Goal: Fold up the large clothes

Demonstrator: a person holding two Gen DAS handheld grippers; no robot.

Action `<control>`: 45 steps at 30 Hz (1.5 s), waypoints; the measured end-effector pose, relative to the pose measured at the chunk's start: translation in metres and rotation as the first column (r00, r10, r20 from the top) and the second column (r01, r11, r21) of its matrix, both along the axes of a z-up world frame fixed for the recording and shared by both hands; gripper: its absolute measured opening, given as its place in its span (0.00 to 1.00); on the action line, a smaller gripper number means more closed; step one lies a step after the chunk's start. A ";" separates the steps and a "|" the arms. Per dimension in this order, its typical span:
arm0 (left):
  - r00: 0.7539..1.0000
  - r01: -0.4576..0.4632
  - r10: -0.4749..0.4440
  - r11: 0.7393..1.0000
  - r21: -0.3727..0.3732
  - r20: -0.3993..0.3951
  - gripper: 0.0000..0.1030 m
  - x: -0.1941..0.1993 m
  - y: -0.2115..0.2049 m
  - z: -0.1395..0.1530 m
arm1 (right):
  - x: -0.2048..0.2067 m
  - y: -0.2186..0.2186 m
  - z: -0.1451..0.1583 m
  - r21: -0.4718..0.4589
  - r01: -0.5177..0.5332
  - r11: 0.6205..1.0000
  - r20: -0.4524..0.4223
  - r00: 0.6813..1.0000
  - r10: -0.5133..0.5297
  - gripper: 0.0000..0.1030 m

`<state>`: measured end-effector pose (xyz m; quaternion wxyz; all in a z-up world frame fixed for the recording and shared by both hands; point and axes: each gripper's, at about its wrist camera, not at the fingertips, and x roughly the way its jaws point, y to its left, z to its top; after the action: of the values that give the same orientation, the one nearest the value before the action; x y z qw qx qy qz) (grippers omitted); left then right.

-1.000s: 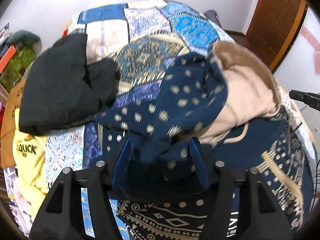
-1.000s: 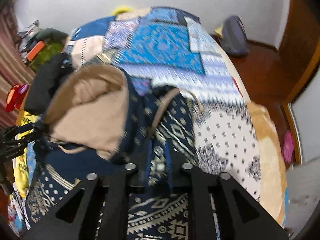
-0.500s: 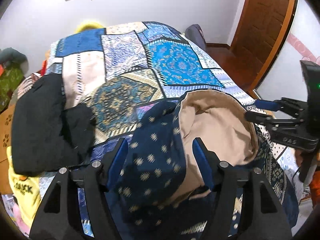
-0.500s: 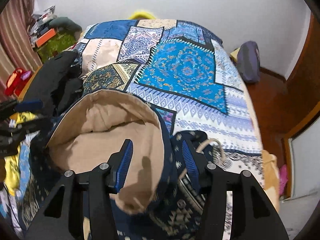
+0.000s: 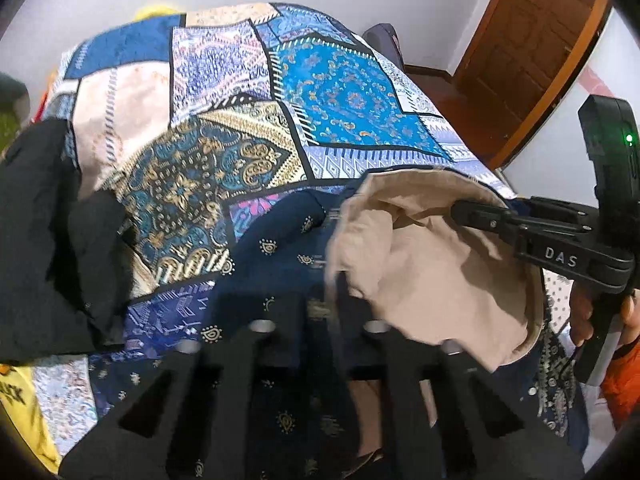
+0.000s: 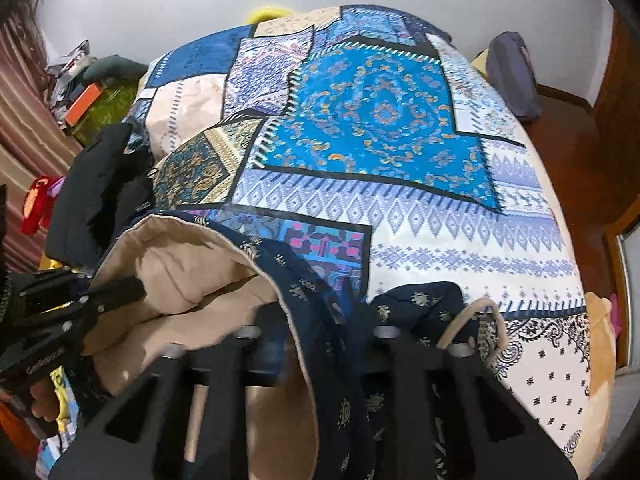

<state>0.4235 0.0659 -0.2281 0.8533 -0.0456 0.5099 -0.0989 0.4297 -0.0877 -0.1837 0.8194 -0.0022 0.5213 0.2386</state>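
We had the bed (image 6: 400, 140), spread with a patchwork cover of blue, cream and gold printed panels, as our working surface. On its near edge lay the large garment (image 5: 280, 256), a navy hooded top dotted with small gold motifs and lined in plain beige cloth, its hood (image 6: 180, 264) gaping open towards us. A heap of black clothing (image 5: 44, 220) sat on the bed just beside it.

Our left gripper (image 5: 320, 312) was closed on the navy cloth at the hood's edge, and our right gripper (image 6: 320, 320) was clamped on the hood's opposite rim, navy outside and beige inside pinched together. A beige drawstring (image 6: 476, 320) looped loose near the right gripper.

We judged this to be the start of spreading the top flat before folding. To do it well, we would keep both grips firm and level, draw the two hands apart until the hood rim went taut, then carry the garment out onto the bare middle of the cover, clear of the black heap, letting the drawstring fall inside rather than trail.
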 end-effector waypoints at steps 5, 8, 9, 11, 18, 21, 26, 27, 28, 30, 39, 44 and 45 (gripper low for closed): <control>0.999 0.006 -0.004 0.999 -0.042 0.040 0.06 -0.018 0.002 0.021 | -0.016 -0.002 0.023 0.024 -0.038 0.999 0.073 0.997 0.036 0.07; 0.996 0.030 -0.029 0.999 -0.017 0.084 0.06 -0.034 -0.001 0.041 | -0.034 -0.007 0.045 0.049 -0.067 0.997 0.107 0.992 0.061 0.06; 0.994 0.039 -0.039 0.999 -0.001 0.101 0.06 -0.043 -0.002 0.049 | -0.041 -0.009 0.052 0.053 -0.077 0.996 0.118 0.991 0.070 0.06; 0.990 0.048 -0.052 0.998 0.032 0.128 0.06 -0.056 -0.004 0.061 | -0.056 -0.012 0.064 0.054 -0.096 0.994 0.139 0.986 0.088 0.06; 0.984 0.074 -0.081 0.996 0.050 0.157 0.06 -0.110 -0.010 0.083 | -0.114 -0.024 0.081 0.022 -0.159 0.987 0.183 0.971 0.152 0.06; 0.984 0.094 -0.100 0.995 0.044 0.146 0.06 -0.133 -0.014 0.080 | -0.134 -0.028 0.075 -0.001 -0.173 0.985 0.175 0.970 0.170 0.06; 0.987 0.118 -0.125 0.990 0.076 0.101 0.06 -0.167 -0.026 0.061 | -0.155 -0.038 0.057 -0.010 -0.171 0.985 0.126 0.977 0.171 0.06; 0.988 0.121 -0.128 0.990 0.077 0.086 0.06 -0.172 -0.027 0.055 | -0.159 -0.040 0.053 -0.013 -0.170 0.985 0.113 0.979 0.170 0.06; 0.989 0.123 -0.128 0.990 0.071 0.068 0.06 -0.177 -0.028 0.049 | -0.162 -0.043 0.048 -0.014 -0.166 0.986 0.099 0.981 0.167 0.06; 0.991 0.128 -0.131 0.990 0.059 0.033 0.06 -0.185 -0.029 0.037 | -0.169 -0.046 0.041 -0.018 -0.161 0.987 0.075 0.984 0.162 0.08; 0.985 0.170 -0.167 0.977 0.129 -0.032 0.38 -0.209 -0.041 0.015 | -0.188 -0.053 0.022 -0.068 -0.167 0.984 -0.023 0.986 0.166 0.12; 0.981 0.172 -0.183 0.971 0.164 0.056 0.54 -0.221 -0.041 0.045 | -0.193 -0.060 0.047 -0.053 -0.163 0.985 0.000 0.987 0.163 0.15; 0.981 0.167 -0.180 0.973 0.160 0.076 0.55 -0.223 -0.040 0.052 | -0.193 -0.062 0.054 -0.046 -0.160 0.986 0.014 0.987 0.161 0.16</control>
<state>0.2007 0.0255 -0.1757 0.8644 0.0692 0.4791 -0.1357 0.2364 -0.1497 -0.1301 0.8018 -0.0647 0.5173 0.2922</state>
